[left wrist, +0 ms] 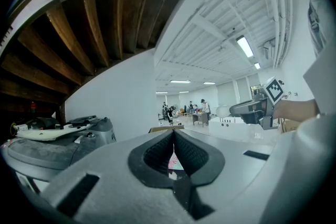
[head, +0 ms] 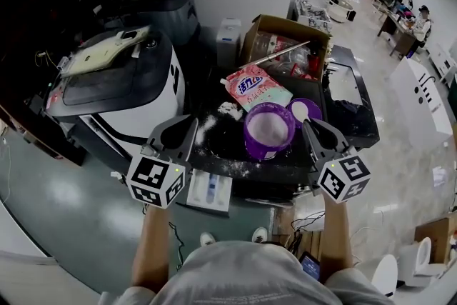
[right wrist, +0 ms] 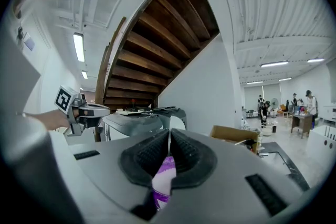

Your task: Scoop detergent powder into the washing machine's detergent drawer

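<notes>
An open cardboard box [head: 285, 36] stands at the far edge of a black table [head: 348, 86], a white boxy unit [head: 228, 39] sits beside it by the wall, people [head: 423, 23] work far off, and a wooden staircase underside [right wrist: 157, 44] slopes overhead.

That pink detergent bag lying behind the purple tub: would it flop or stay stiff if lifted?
Probably floppy: the pink detergent bag lies flat and looks like soft plastic film. Loose white powder is spilled beside it, so it may be open and leak if tilted.
</notes>
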`<state>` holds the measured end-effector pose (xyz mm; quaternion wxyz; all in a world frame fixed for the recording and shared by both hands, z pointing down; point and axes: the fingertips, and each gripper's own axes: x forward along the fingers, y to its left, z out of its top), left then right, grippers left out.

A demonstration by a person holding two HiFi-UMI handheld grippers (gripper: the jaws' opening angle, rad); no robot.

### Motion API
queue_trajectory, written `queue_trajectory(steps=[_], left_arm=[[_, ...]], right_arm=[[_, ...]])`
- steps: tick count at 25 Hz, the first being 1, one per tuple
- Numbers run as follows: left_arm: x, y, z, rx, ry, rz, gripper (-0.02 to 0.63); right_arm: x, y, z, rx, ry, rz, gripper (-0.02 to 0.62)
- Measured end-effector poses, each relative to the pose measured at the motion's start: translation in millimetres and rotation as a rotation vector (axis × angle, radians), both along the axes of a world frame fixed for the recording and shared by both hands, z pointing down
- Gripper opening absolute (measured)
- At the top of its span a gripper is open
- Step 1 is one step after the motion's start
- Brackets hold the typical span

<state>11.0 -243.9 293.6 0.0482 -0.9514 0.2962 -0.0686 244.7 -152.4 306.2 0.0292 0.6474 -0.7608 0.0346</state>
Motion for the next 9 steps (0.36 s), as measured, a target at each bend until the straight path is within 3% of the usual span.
queue_trajectory(steps=[9], left_arm=[[-1.1, -0.1, 2.9, -0.004, -0.001, 0.009, 0.009]], right_arm=[[-4.3, 0.3, 7.9, -0.014, -0.001, -0.002, 0.012]])
